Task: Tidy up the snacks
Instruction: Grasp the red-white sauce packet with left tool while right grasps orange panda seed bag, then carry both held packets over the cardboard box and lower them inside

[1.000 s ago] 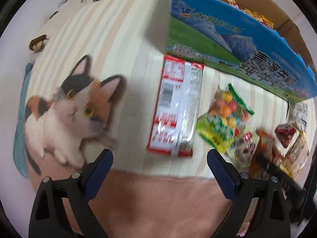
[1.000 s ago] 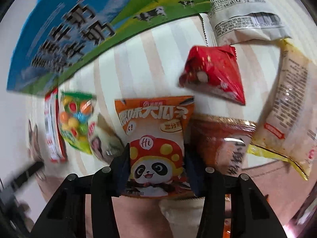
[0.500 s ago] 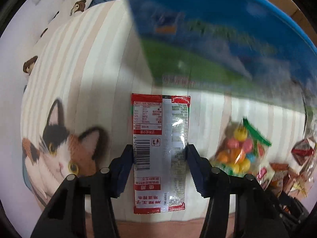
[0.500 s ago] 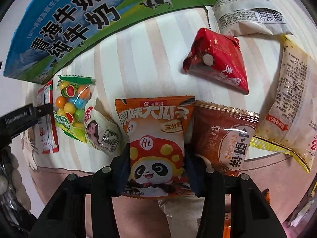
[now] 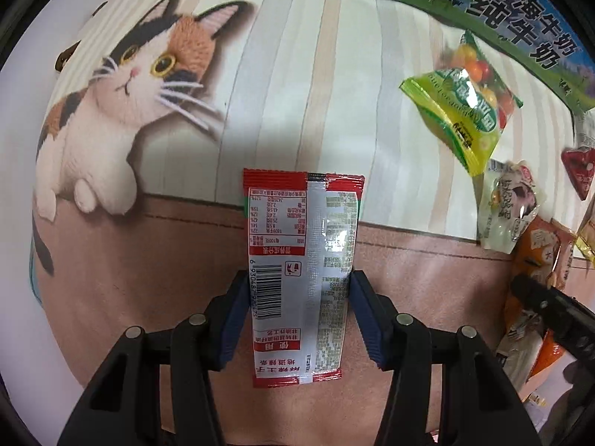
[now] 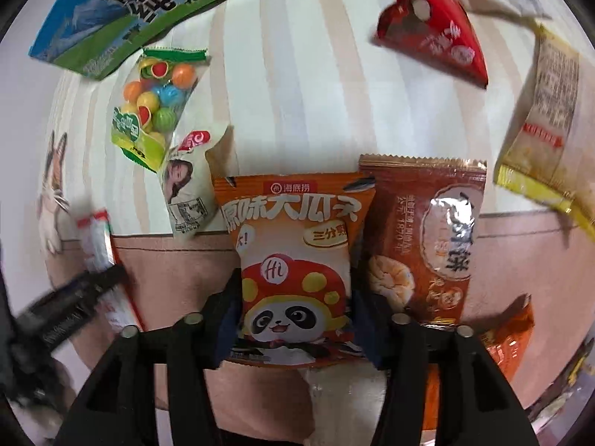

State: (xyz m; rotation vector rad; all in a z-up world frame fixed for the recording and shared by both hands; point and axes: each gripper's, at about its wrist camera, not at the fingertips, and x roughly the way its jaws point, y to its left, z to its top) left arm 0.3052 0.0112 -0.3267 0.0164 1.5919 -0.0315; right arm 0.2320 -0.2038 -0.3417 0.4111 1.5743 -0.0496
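Observation:
My left gripper [image 5: 297, 308] is shut on a long red and silver snack packet [image 5: 299, 260], back side up, lifted above the blanket. My right gripper [image 6: 295, 319] is shut on an orange panda snack bag [image 6: 293, 260] and holds it above the blanket. The red and silver packet also shows blurred at the left of the right wrist view [image 6: 96, 245]. The orange bag shows at the right edge of the left wrist view [image 5: 539, 245].
A blue and green milk carton box [image 6: 122, 11] stands at the back. On the striped cat blanket [image 5: 297, 74] lie a green candy-ball bag [image 6: 152, 111], a small white packet [image 6: 186, 189], a brown snack bag [image 6: 427, 241], a red triangular packet [image 6: 431, 33] and a yellow-edged bag [image 6: 546, 122].
My left gripper closed on the red and silver packet, lifted it and drew it back from the box. My right gripper has lifted the orange bag slightly and pulled back.

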